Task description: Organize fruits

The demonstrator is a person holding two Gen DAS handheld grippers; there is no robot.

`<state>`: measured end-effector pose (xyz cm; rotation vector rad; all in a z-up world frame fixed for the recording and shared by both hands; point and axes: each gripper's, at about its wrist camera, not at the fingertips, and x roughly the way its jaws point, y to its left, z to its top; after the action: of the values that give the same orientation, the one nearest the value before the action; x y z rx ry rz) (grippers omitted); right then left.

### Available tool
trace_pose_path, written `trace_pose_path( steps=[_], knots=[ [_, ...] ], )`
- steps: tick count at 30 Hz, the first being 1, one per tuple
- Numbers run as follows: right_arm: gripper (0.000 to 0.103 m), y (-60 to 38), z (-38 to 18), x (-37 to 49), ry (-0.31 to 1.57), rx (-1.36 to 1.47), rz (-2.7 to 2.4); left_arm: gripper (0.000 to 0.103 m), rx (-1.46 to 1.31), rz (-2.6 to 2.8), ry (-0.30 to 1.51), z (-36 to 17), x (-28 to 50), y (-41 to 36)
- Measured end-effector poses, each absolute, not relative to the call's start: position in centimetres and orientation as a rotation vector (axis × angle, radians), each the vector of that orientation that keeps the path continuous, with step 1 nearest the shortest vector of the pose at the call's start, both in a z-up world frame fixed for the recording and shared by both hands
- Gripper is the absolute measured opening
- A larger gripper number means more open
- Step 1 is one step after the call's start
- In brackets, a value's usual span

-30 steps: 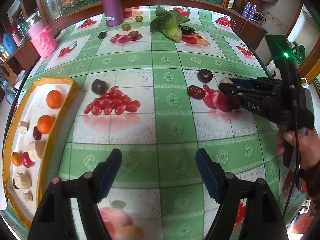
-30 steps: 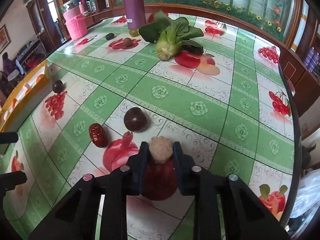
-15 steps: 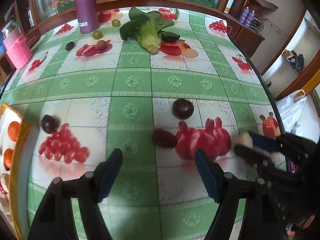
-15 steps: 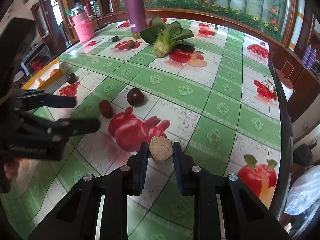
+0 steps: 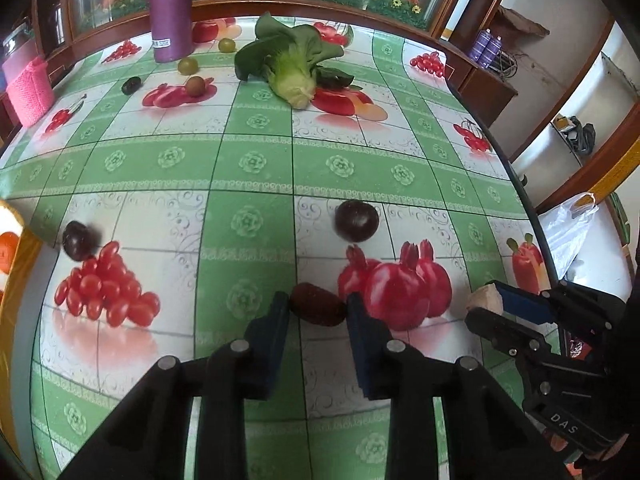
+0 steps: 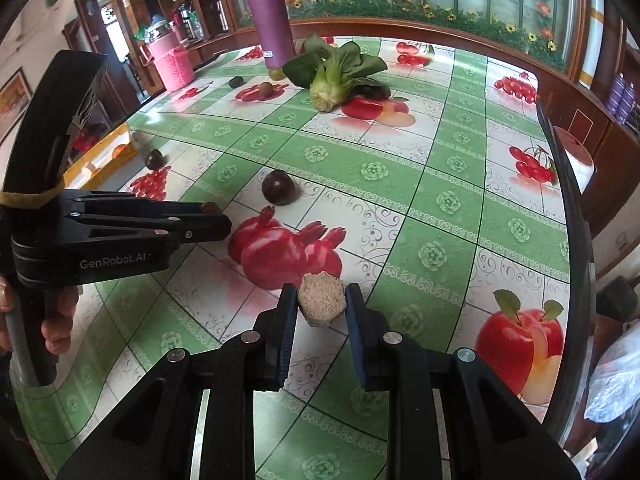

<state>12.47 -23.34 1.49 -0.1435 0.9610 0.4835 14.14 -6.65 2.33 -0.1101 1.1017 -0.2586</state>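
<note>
Between your left gripper's (image 5: 318,312) black jaws with blue pads you have a dark red date (image 5: 318,310); your right gripper (image 6: 321,304) is the same black and blue around a pale tan, grainy chunk (image 6: 321,305). Under both, your tablecloth (image 5: 256,160) is green-and-white checked with rosettes and printed red fruit. Ahead of your left gripper sit a dark purple plum (image 5: 356,220), green bok choy (image 5: 292,66) and a purple bottle (image 5: 170,8); to its left, a yellow-rimmed tray (image 5: 18,276).

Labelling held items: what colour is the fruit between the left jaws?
Dark red, a wrinkled date; clearest in the left wrist view.
</note>
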Motion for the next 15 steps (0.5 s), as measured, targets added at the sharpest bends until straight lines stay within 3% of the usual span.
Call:
trace_pose_path(
  steps=[15],
  knots=[
    [0.024, -20.9, 4.0, 7.2, 0.955, -0.201, 0.496, 0.032, -0.093, -0.203, 1.038, 6.5, 5.9, -2.6]
  ],
)
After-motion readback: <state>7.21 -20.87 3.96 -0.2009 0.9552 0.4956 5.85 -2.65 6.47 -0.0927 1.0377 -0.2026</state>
